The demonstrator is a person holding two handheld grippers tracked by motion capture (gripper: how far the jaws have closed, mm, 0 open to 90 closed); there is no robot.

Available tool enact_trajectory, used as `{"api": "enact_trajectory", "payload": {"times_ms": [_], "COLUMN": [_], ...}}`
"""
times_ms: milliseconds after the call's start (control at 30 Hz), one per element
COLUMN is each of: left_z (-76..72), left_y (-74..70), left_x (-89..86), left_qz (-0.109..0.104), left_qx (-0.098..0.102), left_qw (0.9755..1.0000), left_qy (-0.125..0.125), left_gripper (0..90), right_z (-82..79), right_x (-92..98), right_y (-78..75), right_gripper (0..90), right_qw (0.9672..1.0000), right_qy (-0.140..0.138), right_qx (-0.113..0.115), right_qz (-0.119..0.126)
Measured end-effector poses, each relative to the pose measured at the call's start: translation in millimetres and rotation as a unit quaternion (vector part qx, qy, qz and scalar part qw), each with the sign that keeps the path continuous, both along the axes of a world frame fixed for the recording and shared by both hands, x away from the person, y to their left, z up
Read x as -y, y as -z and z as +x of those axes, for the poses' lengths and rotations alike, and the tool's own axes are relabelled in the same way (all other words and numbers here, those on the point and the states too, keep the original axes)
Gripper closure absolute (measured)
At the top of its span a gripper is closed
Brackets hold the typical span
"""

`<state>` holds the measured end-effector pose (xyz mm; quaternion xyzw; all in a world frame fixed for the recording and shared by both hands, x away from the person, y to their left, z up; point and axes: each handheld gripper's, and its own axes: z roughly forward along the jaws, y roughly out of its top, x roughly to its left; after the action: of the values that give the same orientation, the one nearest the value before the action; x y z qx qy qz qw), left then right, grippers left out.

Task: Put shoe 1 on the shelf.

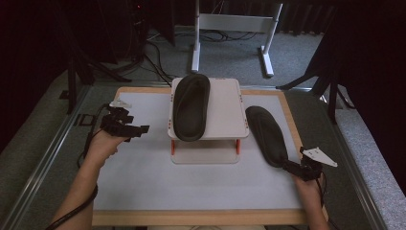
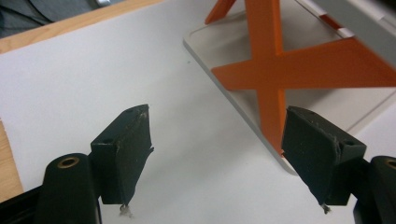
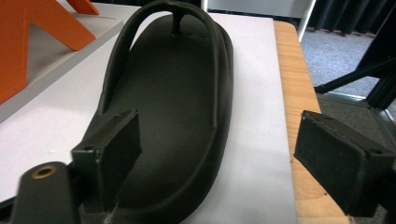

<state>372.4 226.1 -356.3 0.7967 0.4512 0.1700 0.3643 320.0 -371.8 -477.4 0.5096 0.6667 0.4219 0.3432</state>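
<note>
One black flip-flop (image 1: 191, 106) lies on the top shelf of a small white stand (image 1: 225, 112) with orange legs. A second black flip-flop (image 1: 267, 135) rests flat on the white table mat to the right of the stand, its strap toward the far end (image 3: 177, 88). My right gripper (image 1: 291, 166) is at this sandal's heel and stands open (image 3: 217, 158); its left jaw hangs over the heel, its right jaw over the mat's wooden edge. My left gripper (image 1: 141, 129) is open and empty (image 2: 217, 154), left of the stand, facing its orange cross brace (image 2: 280, 70).
The white mat (image 1: 143, 177) has a wooden border (image 1: 201, 218) and sits on a grey table with metal rails. The stand's base plate (image 1: 206, 157) lies under the shelf. A white frame (image 1: 230, 28) and cables are on the floor beyond.
</note>
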Motion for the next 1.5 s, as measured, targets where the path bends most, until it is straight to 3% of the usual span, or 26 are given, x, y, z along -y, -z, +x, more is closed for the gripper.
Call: {"api": "enact_trajectory", "payload": {"times_ms": [33,100,233,333,400,500,567,600,900,967,1000,1033,1167,1267,1300,1400,1500], "left_z": [0.0,-4.2,-4.8,-6.7,-8.8,-12.0,-14.6,-17.6,-27.1,-33.6,-33.6,-36.8,-42.8,-44.9,-46.3,-48.6,-54.0], "left_y": [0.0,13.2,27.4,43.0,49.4,56.4,63.1,69.3,87.5,92.3,92.3,93.6,96.6,99.5,103.0,106.1,109.3], "left_x": [0.0,-2.6,-4.2,-3.0,-4.1,-4.6,-5.2,-5.1,-4.9,-7.4,-7.4,-9.5,-14.3,-15.2,-15.5,-15.2,-16.7], "left_qz": [0.0,-0.006,-0.013,-0.003,-0.013,-0.012,-0.016,-0.018,-0.028,-0.046,-0.046,-0.06,-0.084,-0.088,-0.084,-0.078,-0.086], "left_qx": [0.0,0.023,0.023,0.034,0.043,0.058,0.067,0.077,0.098,0.13,0.13,0.147,0.166,0.168,0.163,0.167,0.182], "left_qw": [1.0,0.9997,0.9996,0.9993,0.9987,0.9978,0.9971,0.9964,0.9945,0.9898,0.9898,0.9866,0.9819,0.9813,0.9826,0.9821,0.9789], "left_qy": [0.0,-0.007,-0.004,-0.015,-0.021,-0.029,-0.032,-0.029,-0.027,-0.037,-0.037,-0.037,-0.033,-0.032,-0.031,-0.037,-0.033], "left_gripper": [23.8,23.6,22.0,20.1,20.1,20.1,20.0,20.0,19.4,18.2,18.2,18.2,18.2,18.2,18.2,18.2,18.1], "right_z": [0.1,0.3,0.8,1.0,0.9,1.5,1.1,1.7,4.4,11.0,11.0,16.6,28.4,34.4,40.2,49.4,58.6], "right_x": [-0.1,0.3,2.7,2.0,2.5,4.2,5.9,8.7,14.6,18.1,18.1,19.3,18.5,17.3,16.1,14.2,11.3], "right_y": [0.0,0.0,-0.2,-0.3,-0.5,-1.2,-3.5,-7.4,-28.4,-39.5,-39.5,-43.6,-49.4,-51.8,-54.5,-58.4,-62.1], "right_gripper": [12.7,11.8,11.1,11.1,11.1,11.1,15.0,21.2,23.6,26.8,26.8,28.1,28.2,28.2,28.3,31.6,34.0], "right_qw": [1.0,1.0,0.9998,0.9999,0.9998,0.9998,0.9998,0.9995,0.9996,0.9989,0.9989,0.9977,0.9961,0.9957,0.9959,0.9952,0.9939], "right_qy": [0.001,0.005,0.013,0.014,0.014,0.012,0.011,-0.006,-0.021,-0.039,-0.039,-0.055,-0.06,-0.058,-0.052,-0.054,-0.06], "right_qx": [-0.001,-0.001,-0.002,-0.003,-0.002,-0.003,-0.003,-0.015,-0.012,-0.022,-0.022,-0.038,-0.065,-0.071,-0.073,-0.081,-0.093], "right_qz": [-0.001,0.001,0.012,0.009,0.011,0.016,0.016,0.027,0.018,0.011,0.011,0.014,0.01,0.009,0.01,0.011,0.006]}}
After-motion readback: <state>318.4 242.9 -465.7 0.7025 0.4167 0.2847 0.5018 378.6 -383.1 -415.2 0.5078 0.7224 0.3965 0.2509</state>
